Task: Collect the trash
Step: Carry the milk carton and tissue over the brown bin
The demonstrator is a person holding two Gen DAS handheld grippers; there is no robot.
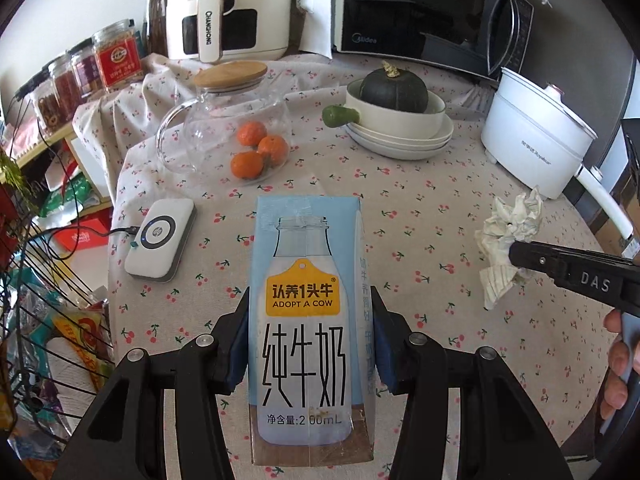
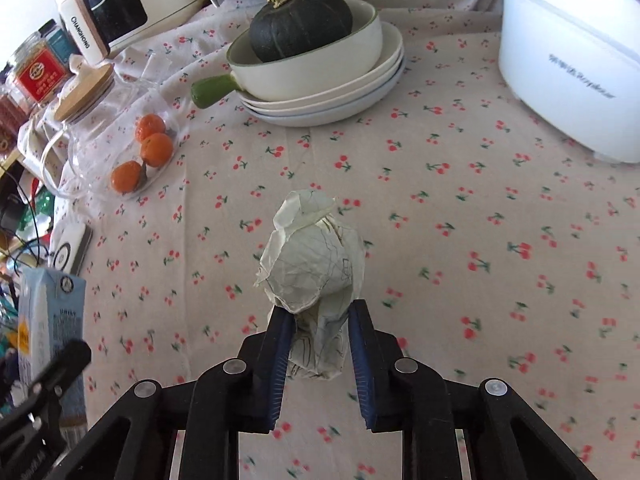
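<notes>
Surface: cherry-print cloth (image 2: pixel 440 184) carrying a glass jug (image 1: pixel 224 132) of tangerines, a dark squash (image 2: pixel 300 24) in a handled bowl on stacked plates, a white cooker (image 1: pixel 540 140) and a charging pad (image 1: pixel 160 240).
Room: air fryer (image 1: pixel 228 8) and microwave (image 1: pixel 420 12) behind; jars at far left.
Left gripper (image 1: pixel 310 344): angled downward, pinching an upright milk carton (image 1: pixel 306 300) above the surface.
Right gripper (image 2: pixel 322 344): angled downward, clamped on crumpled paper (image 2: pixel 316 264); fingers (image 1: pixel 616 356) grip its handle.

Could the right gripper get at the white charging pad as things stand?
Probably not: the right gripper is shut on the crumpled paper, and the charging pad lies across the table, beyond the milk carton in the left gripper.
</notes>
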